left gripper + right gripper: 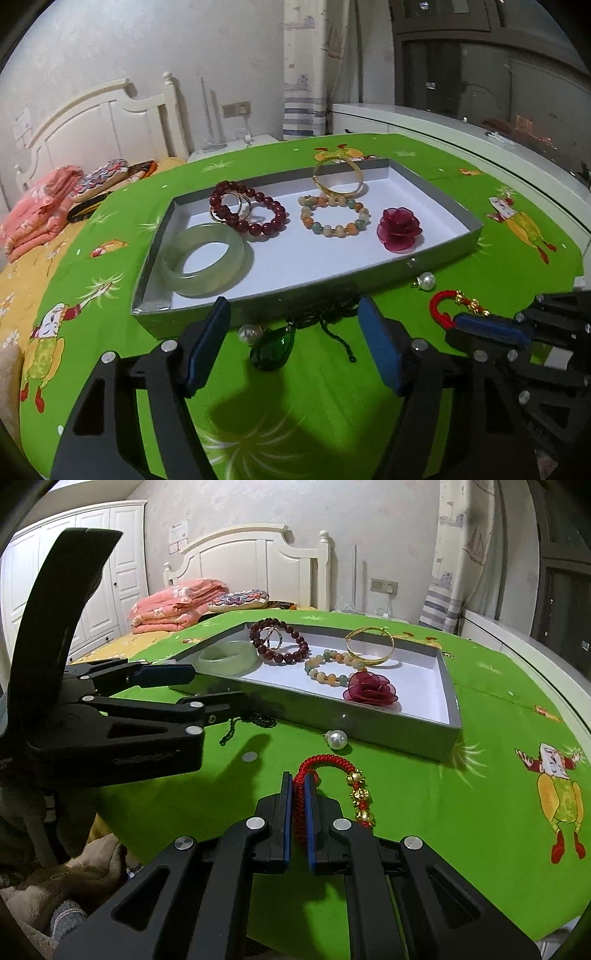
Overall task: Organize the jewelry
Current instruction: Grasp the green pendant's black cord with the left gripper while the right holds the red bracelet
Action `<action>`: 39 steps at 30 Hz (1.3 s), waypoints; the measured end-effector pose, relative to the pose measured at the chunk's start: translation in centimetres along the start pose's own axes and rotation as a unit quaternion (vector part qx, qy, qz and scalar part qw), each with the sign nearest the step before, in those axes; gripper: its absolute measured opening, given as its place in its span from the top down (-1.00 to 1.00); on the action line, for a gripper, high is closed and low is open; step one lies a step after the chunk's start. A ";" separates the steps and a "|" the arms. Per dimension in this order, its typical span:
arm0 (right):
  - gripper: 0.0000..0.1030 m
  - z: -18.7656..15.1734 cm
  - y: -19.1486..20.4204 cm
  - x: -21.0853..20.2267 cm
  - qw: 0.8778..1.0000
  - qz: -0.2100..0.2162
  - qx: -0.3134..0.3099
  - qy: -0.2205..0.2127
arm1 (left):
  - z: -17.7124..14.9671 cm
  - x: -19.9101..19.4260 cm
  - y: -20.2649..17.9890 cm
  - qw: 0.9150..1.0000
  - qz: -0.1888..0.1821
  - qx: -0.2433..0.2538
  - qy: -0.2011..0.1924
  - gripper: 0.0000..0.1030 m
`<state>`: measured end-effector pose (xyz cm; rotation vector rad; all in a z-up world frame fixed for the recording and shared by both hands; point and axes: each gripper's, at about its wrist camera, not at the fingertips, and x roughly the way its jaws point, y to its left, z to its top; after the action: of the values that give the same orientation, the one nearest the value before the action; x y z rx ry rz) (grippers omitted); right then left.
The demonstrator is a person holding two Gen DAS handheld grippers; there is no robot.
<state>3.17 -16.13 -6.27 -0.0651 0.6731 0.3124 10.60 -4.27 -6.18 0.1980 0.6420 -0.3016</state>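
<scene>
a: on the left, the left claw (291,343) hangs wide open over the green pendant (271,349), whose dark cord (332,325) is bunched against the near wall of the grey tray (369,288). a pearl earring (246,332) sits just beside the pendant.

b: that is the risk on this side. if the claw closes as it stands, it could take the pearl along with the pendant, or catch only the cord so the stone swings and knocks the tray wall.

a: in the tray, from left to right, lie the jade bangle (207,258), the dark red bead bracelet (251,214), the pale bead bracelet (332,216), the gold bangle (338,177) behind it, and the fabric rose (399,229).

b: so the free floor is the near right part. dropping anything onto the bangles might chip them.

a: on the right, the right claw (298,801) is pinched nearly closed on the red cord bracelet (325,764), low over the green counter (480,738). its gold beads (360,797) trail loose to the right.

b: the hold looks to be on one side of the loop only. lifted over the wall, the beaded end could snag the rim or sweep the second pearl (338,738) lying just beside the tray.
</scene>
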 end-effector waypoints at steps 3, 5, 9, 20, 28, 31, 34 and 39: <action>0.86 0.0 0.0 0.0 1.000 -0.001 0.001 0.000 | -0.1 0.3 -0.3 1.000 0.008 -0.013 0.008 -0.21; 0.86 0.0 0.0 0.0 1.000 -0.001 0.001 0.000 | 0.0 0.5 -0.5 1.000 0.014 -0.015 0.014 -0.19; 0.86 0.1 -0.1 0.0 1.000 0.001 0.003 0.000 | 0.0 1.3 -1.5 0.998 0.038 0.004 0.040 -0.19; 0.86 0.1 0.0 -0.1 1.000 -0.003 0.000 -0.004 | -1.0 1.1 -2.5 0.999 0.014 0.024 0.021 0.91; 0.86 0.2 0.6 -1.0 1.000 0.003 -0.008 -0.024 | -2.7 -1.2 0.7 0.998 -0.030 -0.046 -0.016 0.92; 0.86 0.2 0.9 -1.5 0.999 0.012 -0.015 -0.037 | -2.8 -2.5 1.6 0.997 -0.038 -0.060 -0.028 0.92; 0.86 0.3 1.1 -1.8 0.999 0.015 -0.017 -0.044 | -3.0 -3.5 2.1 0.996 -0.038 -0.066 -0.038 0.92; 0.86 0.5 1.2 -2.5 0.998 0.016 -0.016 -0.060 | -3.1 -4.7 1.9 0.997 -0.024 -0.057 -0.055 0.92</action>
<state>1.26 -15.54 -4.33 -0.0650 0.5501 0.3543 5.95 -0.60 -5.59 0.0562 0.5529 -0.3181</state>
